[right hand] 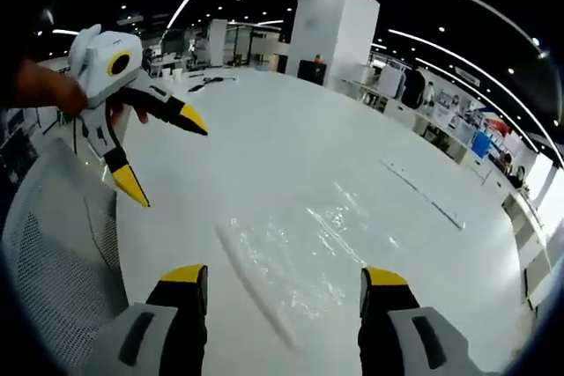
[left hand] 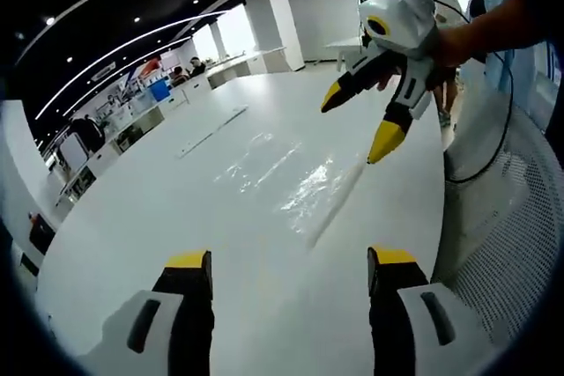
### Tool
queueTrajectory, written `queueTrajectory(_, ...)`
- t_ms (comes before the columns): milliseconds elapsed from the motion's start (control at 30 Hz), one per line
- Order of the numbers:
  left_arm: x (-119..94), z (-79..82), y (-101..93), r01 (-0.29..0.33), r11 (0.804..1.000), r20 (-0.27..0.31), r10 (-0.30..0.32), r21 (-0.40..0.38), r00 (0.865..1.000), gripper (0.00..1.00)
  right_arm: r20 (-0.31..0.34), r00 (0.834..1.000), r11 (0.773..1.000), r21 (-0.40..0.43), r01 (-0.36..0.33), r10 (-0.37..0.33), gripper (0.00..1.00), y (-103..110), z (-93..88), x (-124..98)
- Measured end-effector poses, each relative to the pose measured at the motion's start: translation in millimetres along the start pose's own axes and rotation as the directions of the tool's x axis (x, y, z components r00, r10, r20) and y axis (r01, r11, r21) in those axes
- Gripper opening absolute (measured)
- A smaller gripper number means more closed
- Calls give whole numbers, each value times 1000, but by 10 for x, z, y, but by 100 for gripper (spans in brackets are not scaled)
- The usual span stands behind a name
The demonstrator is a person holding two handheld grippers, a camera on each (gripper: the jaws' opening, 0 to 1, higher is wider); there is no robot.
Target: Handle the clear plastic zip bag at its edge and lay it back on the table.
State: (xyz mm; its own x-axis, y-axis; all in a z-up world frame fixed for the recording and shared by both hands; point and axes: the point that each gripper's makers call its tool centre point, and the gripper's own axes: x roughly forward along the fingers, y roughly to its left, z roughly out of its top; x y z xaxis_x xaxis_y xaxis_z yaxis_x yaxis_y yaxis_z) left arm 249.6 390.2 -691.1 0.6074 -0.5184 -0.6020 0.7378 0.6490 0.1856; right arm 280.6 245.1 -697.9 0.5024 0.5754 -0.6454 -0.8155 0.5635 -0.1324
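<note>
surface: white table (left hand: 132, 217), zip bag (left hand: 291, 178) flat | room: open office | both grippers' fingers spread, empty

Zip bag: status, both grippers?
Left gripper open, empty. Right gripper open, empty. Zip bag flat on table, untouched. Mesh chair beside table edge, nothing blocking.

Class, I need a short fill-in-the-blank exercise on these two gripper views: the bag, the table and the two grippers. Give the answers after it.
1. The clear plastic zip bag lies flat on the ____ table.
2. The jaws of the left gripper are ____.
3. The tips of the right gripper are coloured ____.
4. Neither gripper is ____ the bag.

Answers: white; open; yellow; holding
</note>
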Motion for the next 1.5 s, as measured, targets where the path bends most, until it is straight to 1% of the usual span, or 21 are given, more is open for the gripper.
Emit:
queueTrajectory(33,4,2,-1,1,1000,5,-1,-5,1000,74,3,1000,1000,8,4,-4,75,-1,2,-9)
queueTrajectory(100,-6,18,-32,10,1000,16,-9,-5,1000,72,8,1000,1000,22,3,-3,79,6,7,-20)
queueTrajectory(133,3,19,-31,9,1000,17,-9,-1,1000,72,10,1000,1000,26,2,-2,81,9,10,-24)
queueTrajectory(267,17,15,-23,4,1000,20,-4,-12,1000,78,19,1000,999,54,8,-9,89,-6,13,-27)
queueTrajectory(367,0,18,-38,-1,999,21,2,-33,1000,83,49,998,995,97,22,-27,94,-9,29,-94)
queueTrajectory(500,2,-9,-17,-14,999,24,15,-43,1000,92,63,997,991,131,30,-39,100,-10,-4,-120)
queueTrajectory(600,-6,-15,-11,-25,997,28,27,-71,999,99,77,996,986,160,41,-54,100,-8,-45,-174)
queueTrajectory(733,-42,-44,20,-25,993,41,30,-117,999,99,90,993,982,182,53,-71,100,7,-123,-274)
queueTrajectory(900,-88,-102,1,-31,991,37,36,-128,999,99,91,992,975,209,72,-93,100,-9,-191,-347)
queueTrajectory(1067,-146,-86,-25,-47,991,55,54,-129,997,99,130,982,963,249,100,-135,100,-38,-169,-452)
queueTrajectory(1167,-179,-65,-74,-50,990,69,60,-130,996,99,144,980,961,258,96,-137,100,-1,-184,-483)
queueTrajectory(1267,-185,-75,-82,-56,990,78,67,-131,995,99,145,980,960,263,97,-139,100,57,-193,-494)
queueTrajectory(1333,-190,-104,-76,-74,990,86,84,-118,993,99,153,978,958,269,100,-145,100,99,-194,-517)
queueTrajectory(1367,-191,-129,-70,-76,989,85,87,-126,993,99,159,976,956,277,97,-146,100,122,-192,-527)
queueTrajectory(1500,-231,-116,-79,-82,985,93,96,-150,991,99,168,972,955,275,111,-161,100,140,-191,-574)
